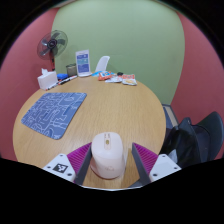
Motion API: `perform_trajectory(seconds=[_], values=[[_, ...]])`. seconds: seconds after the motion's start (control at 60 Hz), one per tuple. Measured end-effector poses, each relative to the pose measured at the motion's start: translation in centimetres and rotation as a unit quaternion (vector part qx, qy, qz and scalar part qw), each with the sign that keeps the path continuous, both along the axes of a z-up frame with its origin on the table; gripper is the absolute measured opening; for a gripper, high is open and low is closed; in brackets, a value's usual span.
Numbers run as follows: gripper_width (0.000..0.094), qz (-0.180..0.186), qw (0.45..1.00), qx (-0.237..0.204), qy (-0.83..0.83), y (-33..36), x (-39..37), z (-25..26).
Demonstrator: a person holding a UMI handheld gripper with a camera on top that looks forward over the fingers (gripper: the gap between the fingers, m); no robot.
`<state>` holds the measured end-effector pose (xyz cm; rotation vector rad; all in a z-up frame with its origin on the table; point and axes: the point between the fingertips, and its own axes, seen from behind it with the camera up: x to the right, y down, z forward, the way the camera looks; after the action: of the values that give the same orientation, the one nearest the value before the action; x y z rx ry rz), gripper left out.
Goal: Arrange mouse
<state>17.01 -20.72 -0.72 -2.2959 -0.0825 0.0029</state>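
Gripper view: mouse between open hand-held gripper fingers.

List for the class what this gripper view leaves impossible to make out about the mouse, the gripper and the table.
- Mouse: its near end is cut off by the view's lower edge, between the fingers.
- Gripper: whether the pads press the mouse; the contact is too small to tell.
- Items at the table's far edge: too small to identify.
- Mat: pattern detail too fine.
- Fan: its base is hidden behind the far items.
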Motion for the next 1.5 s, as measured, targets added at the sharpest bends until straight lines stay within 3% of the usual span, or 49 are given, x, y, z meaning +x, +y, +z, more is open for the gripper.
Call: perform_trajectory(seconds=[0.067, 0.117, 0.467, 0.55, 0.683, 0.783, 0.867, 0.95, 1.1, 1.167, 1.3, 1.417, 1.45, 1.467, 1.5], values=[[0.0691, -0.003, 1.000, 0.000, 0.007, 0.5, 0.0, -0.1], [0.0533, -0.004, 1.000, 0.002, 0.006, 0.6, 0.0, 0.0], [0.0385, -0.071, 0.997, 0.005, 0.008, 1.2, 0.8, 1.5], [0.0383, -0.101, 0.994, 0.030, -0.006, 2.3, 1.8, 5.0], [0.0384, -0.144, 0.984, 0.105, -0.016, 6.3, 1.5, 14.8], [0.0383, -0.142, 0.975, 0.173, -0.007, 10.1, -2.5, 22.6], [0.0383, -0.121, 0.972, 0.201, 0.010, 13.2, -8.2, 25.9], [0.0381, -0.083, 0.978, 0.188, 0.028, 15.3, -15.1, 23.7], [0.0380, -0.029, 0.994, 0.088, 0.049, 16.4, -24.9, 11.8], [0.0386, -0.020, 0.997, 0.054, 0.044, 15.9, -27.2, 6.5], [0.0434, -0.005, 0.999, 0.006, 0.035, 15.0, -28.7, 1.1], [0.0538, -0.002, 1.000, 0.002, 0.020, 14.8, -28.7, 0.3], [0.0631, -0.005, 1.000, -0.001, 0.015, 14.4, -28.7, 0.5], [0.0634, -0.005, 1.000, 0.001, 0.015, 14.4, -28.8, 0.9], [0.0824, -0.005, 1.000, 0.007, 0.014, 14.1, -28.9, 1.9]])
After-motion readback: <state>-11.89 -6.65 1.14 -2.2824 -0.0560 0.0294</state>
